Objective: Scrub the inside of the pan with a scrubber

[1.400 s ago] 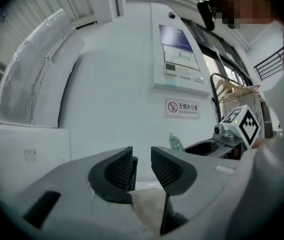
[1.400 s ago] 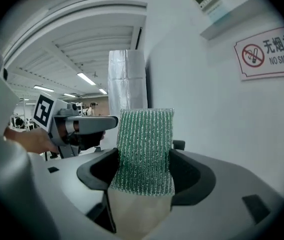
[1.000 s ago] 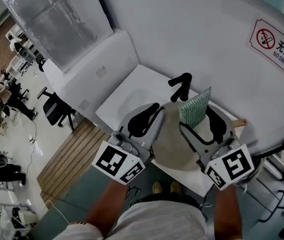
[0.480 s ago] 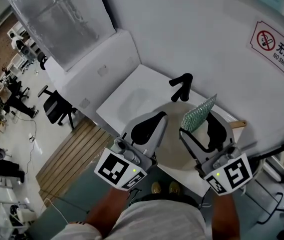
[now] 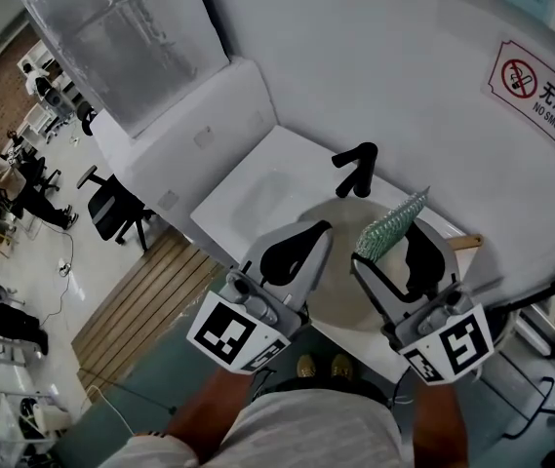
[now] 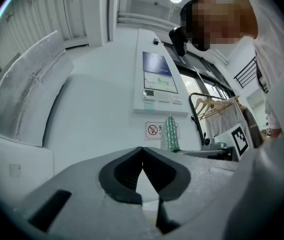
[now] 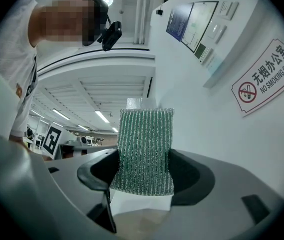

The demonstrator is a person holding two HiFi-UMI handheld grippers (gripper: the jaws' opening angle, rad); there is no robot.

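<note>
In the head view a round beige pan (image 5: 336, 286) lies under both grippers, in the white sink area. My right gripper (image 5: 390, 247) is shut on a green knitted scrubber (image 5: 391, 224), which sticks out tilted above the pan's far side. In the right gripper view the scrubber (image 7: 144, 149) stands upright between the pads of my right gripper (image 7: 142, 176), with the pan (image 7: 139, 226) showing below. My left gripper (image 5: 318, 232) hangs over the pan's left part. In the left gripper view my left gripper (image 6: 142, 151) is shut, its tips meeting on nothing; the scrubber (image 6: 170, 133) shows beyond it.
A black faucet (image 5: 356, 169) stands just behind the pan on the white counter (image 5: 248, 193). White walls close the corner, with a no-smoking sign (image 5: 540, 91) at the right. A wooden platform (image 5: 145, 295) and an office chair (image 5: 111, 213) are on the floor at the left.
The left gripper's jaws have closed with nothing between them. The scrubber, upright a second ago, now leans to the right and sits slightly further from the faucet.
</note>
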